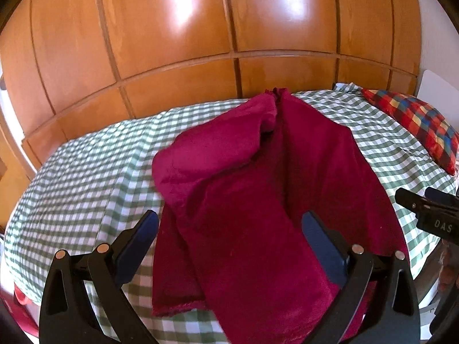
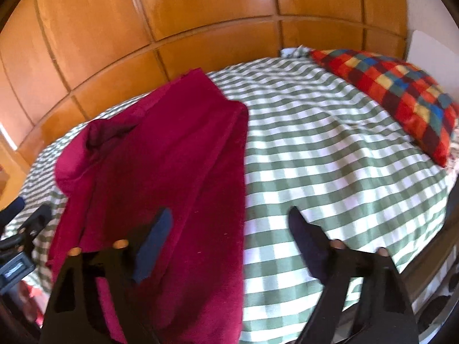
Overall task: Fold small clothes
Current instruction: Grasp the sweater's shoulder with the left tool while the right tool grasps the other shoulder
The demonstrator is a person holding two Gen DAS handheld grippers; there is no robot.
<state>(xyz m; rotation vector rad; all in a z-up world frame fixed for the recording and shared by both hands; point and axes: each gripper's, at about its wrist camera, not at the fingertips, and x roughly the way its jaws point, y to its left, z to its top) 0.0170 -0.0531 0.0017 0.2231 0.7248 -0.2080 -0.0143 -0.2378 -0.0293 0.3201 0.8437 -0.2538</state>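
Crimson garment (image 1: 258,200) part-folded on the checked bedspread (image 1: 86,177), near its front edge.

One side lies doubled over the middle in a rough lengthwise fold; the left flap bulges loose and no crosswise fold shows, so I judge the task well short of done. Long axis runs from the near edge toward the wooden wardrobe (image 1: 172,43). Left gripper (image 1: 229,226) hovers with jaws apart, cloth beneath them, nothing pinched. Right gripper (image 2: 229,220) straddles the right edge, jaws spread, gripping nothing. Patchwork pillow (image 2: 396,91) lies well apart.

checked bedspread (image 1: 86,172); patchwork pillow (image 2: 396,91); wooden wardrobe (image 1: 172,43)
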